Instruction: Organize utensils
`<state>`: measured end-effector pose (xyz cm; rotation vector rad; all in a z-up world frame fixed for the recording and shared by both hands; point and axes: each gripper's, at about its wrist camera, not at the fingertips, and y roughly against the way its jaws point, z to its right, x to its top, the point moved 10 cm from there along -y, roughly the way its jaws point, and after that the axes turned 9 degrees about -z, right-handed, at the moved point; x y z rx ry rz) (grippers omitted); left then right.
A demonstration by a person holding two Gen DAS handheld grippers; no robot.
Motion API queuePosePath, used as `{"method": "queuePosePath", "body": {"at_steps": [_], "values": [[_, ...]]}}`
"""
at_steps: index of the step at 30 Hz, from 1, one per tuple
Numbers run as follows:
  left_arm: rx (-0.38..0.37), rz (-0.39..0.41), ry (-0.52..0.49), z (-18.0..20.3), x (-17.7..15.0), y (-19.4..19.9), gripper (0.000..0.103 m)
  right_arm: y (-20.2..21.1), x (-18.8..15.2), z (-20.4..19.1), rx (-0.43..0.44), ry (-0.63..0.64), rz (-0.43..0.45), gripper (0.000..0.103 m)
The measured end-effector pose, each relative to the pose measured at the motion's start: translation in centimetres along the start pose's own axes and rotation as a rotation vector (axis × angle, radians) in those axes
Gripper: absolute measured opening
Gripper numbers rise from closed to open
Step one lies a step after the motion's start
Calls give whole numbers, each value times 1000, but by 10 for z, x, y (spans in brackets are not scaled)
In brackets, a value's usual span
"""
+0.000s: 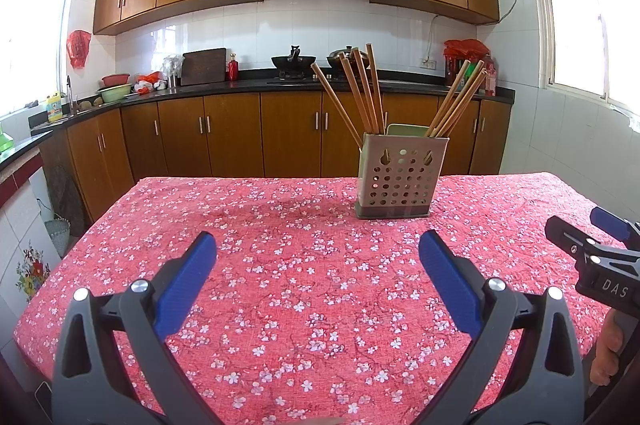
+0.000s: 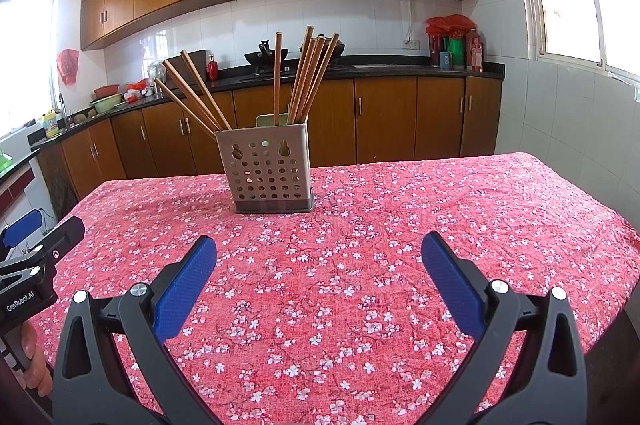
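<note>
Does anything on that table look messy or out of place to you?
Only mildly: the chopsticks in the perforated holder splay out in two bunches, one leaning left, the other standing more upright. The holder itself stands straight on the floral tablecloth. Nothing looks spilled or broken.

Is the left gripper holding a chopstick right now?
No, the left gripper is open and empty above the tablecloth, and the chopsticks all stand in the holder.
</note>
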<state>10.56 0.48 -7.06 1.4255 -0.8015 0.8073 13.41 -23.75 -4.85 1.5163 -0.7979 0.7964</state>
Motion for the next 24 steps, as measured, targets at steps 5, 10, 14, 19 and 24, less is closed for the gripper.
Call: {"method": "queuePosePath", "body": {"at_steps": [5, 10, 14, 19, 24], "values": [[-1, -1, 0, 1, -1, 0, 99, 0, 0, 0, 0, 0, 0, 101], [-1, -2, 0, 1, 0, 0, 99, 0, 0, 0, 0, -1, 0, 101], [6, 1, -2, 2, -1, 0, 99, 0, 0, 1, 1, -3, -2, 101], [3, -8, 1, 0, -3, -2, 99, 0, -2, 2, 1, -10, -5, 101], [-5, -15, 4, -1, -4, -3, 99, -1, -3, 2, 2, -12, -6, 101]]}}
